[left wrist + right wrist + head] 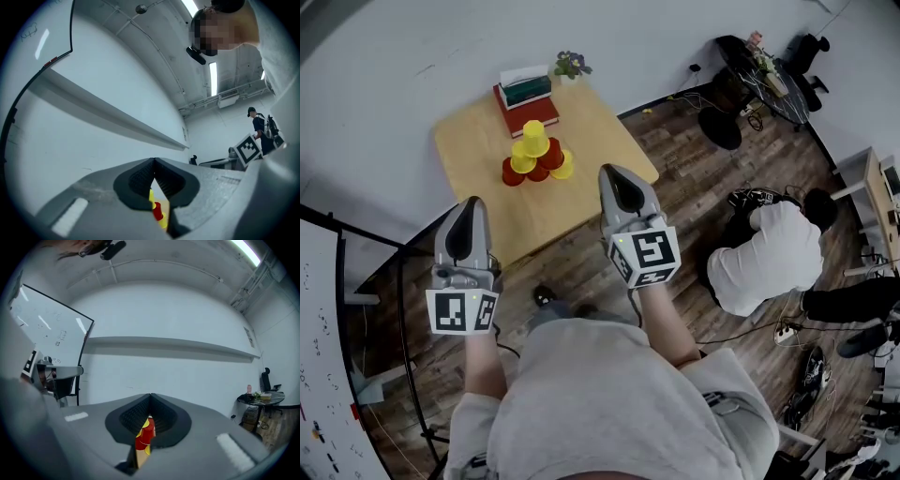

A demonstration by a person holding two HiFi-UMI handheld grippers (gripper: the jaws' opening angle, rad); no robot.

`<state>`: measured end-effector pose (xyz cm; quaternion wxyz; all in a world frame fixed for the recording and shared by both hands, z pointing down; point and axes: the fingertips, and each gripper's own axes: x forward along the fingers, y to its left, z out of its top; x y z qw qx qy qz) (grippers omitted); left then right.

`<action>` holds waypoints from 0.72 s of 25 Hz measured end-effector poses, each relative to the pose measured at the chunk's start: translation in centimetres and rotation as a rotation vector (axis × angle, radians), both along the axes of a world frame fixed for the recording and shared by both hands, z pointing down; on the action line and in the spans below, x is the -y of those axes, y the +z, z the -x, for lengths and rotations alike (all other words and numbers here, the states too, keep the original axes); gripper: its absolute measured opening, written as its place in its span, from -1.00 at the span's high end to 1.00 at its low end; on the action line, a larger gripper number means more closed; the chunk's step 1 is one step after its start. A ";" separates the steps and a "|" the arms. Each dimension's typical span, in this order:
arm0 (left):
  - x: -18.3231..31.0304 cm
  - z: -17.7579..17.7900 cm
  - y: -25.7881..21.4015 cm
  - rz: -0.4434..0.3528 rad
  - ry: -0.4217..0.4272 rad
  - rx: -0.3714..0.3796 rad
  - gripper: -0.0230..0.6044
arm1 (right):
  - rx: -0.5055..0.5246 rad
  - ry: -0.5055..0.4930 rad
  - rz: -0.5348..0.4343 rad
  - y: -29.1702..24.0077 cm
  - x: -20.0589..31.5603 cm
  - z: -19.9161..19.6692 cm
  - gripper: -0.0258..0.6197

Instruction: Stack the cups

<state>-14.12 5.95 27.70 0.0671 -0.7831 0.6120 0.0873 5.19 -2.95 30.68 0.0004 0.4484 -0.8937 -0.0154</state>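
Observation:
Several yellow and red cups (pixel 536 156) stand upside down in a small pyramid on the wooden table (pixel 478 141), a yellow one on top. Both grippers hang in front of the person's body, short of the table's near edge and well apart from the cups. My left gripper (pixel 472 202) is shut with nothing in it, and so is my right gripper (pixel 610 171). In the left gripper view the shut left gripper (pixel 154 161) shows the cups (pixel 157 210) through a gap below the tips. The right gripper (pixel 150 395) frames the cups (pixel 146 435) the same way.
A stack of books (pixel 526 98) and a small potted plant (pixel 572 64) sit at the table's far edge by the white wall. A person in a white shirt (pixel 766 255) crouches on the wooden floor at right. A whiteboard stand (pixel 356 309) stands at left.

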 end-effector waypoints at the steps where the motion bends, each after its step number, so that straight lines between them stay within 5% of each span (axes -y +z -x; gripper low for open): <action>1: -0.2 -0.2 -0.1 -0.001 -0.004 0.000 0.91 | 0.003 0.002 -0.005 -0.2 -0.3 -0.4 0.92; 18: -3.5 -3.4 -0.4 -0.016 -0.037 -0.019 0.91 | 0.036 0.025 -0.038 -1.2 -3.9 -4.9 0.92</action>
